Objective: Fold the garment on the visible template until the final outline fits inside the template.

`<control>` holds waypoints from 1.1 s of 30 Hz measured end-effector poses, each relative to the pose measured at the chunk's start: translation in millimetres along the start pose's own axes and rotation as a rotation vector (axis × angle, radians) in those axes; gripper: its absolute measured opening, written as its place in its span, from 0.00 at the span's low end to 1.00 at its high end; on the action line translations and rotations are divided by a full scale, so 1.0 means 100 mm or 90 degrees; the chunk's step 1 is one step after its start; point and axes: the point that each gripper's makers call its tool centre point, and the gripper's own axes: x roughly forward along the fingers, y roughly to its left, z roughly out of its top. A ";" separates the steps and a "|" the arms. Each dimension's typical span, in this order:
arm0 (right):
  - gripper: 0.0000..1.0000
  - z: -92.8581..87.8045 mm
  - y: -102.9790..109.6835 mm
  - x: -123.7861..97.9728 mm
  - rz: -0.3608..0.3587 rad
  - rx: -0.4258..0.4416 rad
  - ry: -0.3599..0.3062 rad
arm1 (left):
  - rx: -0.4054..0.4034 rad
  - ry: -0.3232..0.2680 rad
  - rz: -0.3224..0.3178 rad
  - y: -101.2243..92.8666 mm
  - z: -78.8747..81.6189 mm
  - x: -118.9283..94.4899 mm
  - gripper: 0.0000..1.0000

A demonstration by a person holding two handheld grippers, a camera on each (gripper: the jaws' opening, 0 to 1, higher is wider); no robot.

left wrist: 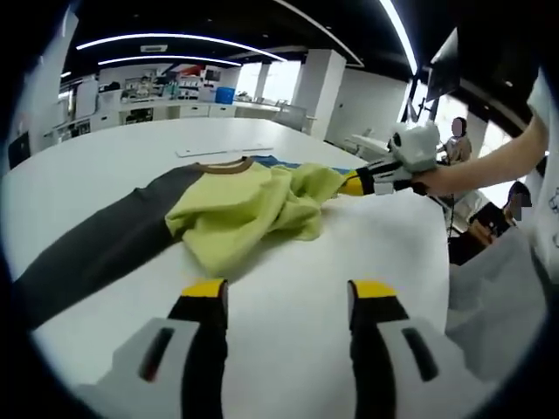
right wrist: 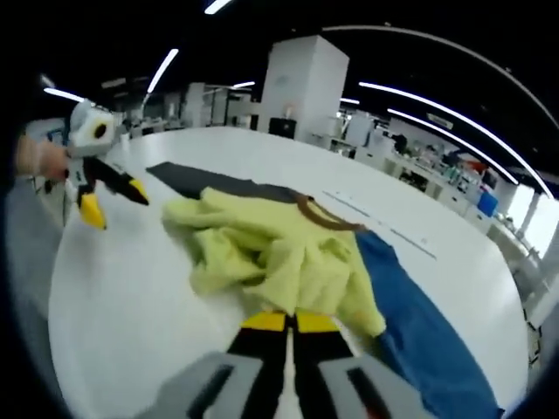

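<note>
Right tool [right wrist: 290, 321] seemingly clamped on the yellow garment [right wrist: 271, 249] (bunched); left tool [left wrist: 288, 291] wide apart, free.

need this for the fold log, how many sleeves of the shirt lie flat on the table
2: a dark grey sleeve stretched away on one side of the bunched yellow-green body, a blue sleeve on the other.
</note>
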 end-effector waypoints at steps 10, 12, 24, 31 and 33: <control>0.00 -0.13 0.03 -0.36 -0.013 -0.044 0.019 | -0.006 -0.002 0.002 -0.01 0.00 -0.01 0.51; 0.00 -0.17 0.01 -0.43 -0.018 -0.055 0.024 | -0.007 -0.001 0.005 0.02 0.00 -0.01 0.50; 0.00 -0.46 0.00 -0.70 -0.033 -0.037 0.056 | -0.014 0.026 0.052 0.31 -0.09 0.06 0.37; 0.00 -0.48 -0.02 -0.73 -0.038 -0.022 0.059 | 0.019 0.042 0.109 0.57 -0.09 0.21 0.32; 0.00 -0.47 -0.04 -0.72 -0.039 -0.020 0.058 | 0.067 0.066 0.132 0.68 -0.13 0.23 0.30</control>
